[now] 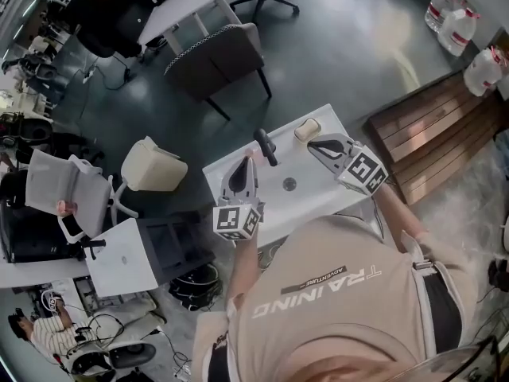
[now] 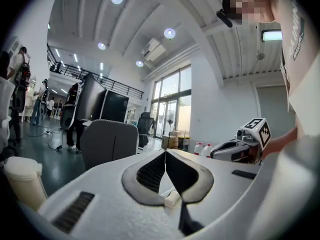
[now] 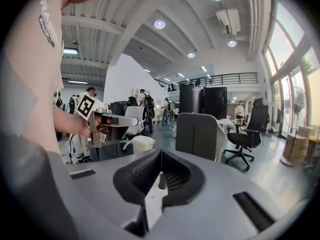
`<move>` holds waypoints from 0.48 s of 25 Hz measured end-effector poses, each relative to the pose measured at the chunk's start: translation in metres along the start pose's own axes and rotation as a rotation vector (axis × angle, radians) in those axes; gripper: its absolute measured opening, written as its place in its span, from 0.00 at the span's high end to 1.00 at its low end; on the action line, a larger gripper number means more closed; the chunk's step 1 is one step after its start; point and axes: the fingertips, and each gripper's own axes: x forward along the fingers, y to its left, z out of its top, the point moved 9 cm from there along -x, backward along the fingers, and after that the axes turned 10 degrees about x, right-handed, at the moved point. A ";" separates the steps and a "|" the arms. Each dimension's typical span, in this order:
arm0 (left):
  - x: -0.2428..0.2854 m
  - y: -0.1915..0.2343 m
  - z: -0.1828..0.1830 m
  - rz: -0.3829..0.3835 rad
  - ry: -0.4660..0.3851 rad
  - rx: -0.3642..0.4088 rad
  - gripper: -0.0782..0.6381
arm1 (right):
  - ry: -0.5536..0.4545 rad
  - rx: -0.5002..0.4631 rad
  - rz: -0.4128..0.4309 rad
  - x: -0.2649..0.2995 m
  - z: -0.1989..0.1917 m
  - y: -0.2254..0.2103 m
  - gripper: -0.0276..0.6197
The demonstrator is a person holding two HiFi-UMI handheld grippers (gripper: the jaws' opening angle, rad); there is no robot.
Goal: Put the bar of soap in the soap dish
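Note:
A white sink top [image 1: 318, 193] with a black faucet [image 1: 266, 146] and a drain [image 1: 289, 184] stands in front of the person in the head view. At its far edge sits a small beige thing [image 1: 307, 128]; I cannot tell soap from dish there. My left gripper [image 1: 248, 161] hovers over the sink's left part, jaws shut and empty [image 2: 165, 152]. My right gripper [image 1: 312, 143] hangs just right of the beige thing, jaws shut with nothing in them [image 3: 160, 152]. Both grippers point about level, raised above the sink. Each one shows in the other's view: the right gripper [image 2: 234, 149] and the left gripper [image 3: 111, 126].
A grey chair [image 1: 223, 58] stands beyond the sink, and a beige bin [image 1: 151, 164] and a white chair [image 1: 64, 189] are to its left. A wooden platform [image 1: 445, 126] and water bottles [image 1: 455, 24] lie to the right. Other people stand far off [image 3: 145, 109].

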 end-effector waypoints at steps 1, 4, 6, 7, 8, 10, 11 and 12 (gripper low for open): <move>0.000 -0.001 0.003 0.004 -0.011 0.001 0.88 | -0.013 -0.003 -0.020 -0.001 0.001 0.000 0.93; -0.001 -0.001 0.011 0.013 -0.029 0.007 0.88 | -0.054 0.018 -0.074 -0.007 0.001 -0.003 0.93; -0.005 -0.001 0.019 0.015 -0.046 0.011 0.88 | -0.084 0.042 -0.079 -0.012 0.004 -0.003 0.93; -0.007 -0.001 0.023 0.016 -0.059 0.013 0.88 | -0.096 0.041 -0.083 -0.014 0.006 -0.002 0.93; -0.009 -0.001 0.026 0.018 -0.072 0.015 0.88 | -0.107 0.036 -0.089 -0.017 0.010 -0.001 0.93; -0.011 -0.001 0.031 0.024 -0.090 0.020 0.88 | -0.133 0.034 -0.103 -0.021 0.018 0.000 0.93; -0.011 -0.001 0.032 0.029 -0.093 0.025 0.88 | -0.145 0.041 -0.111 -0.022 0.021 0.000 0.93; -0.011 -0.001 0.032 0.032 -0.092 0.032 0.88 | -0.154 0.052 -0.117 -0.024 0.024 -0.001 0.93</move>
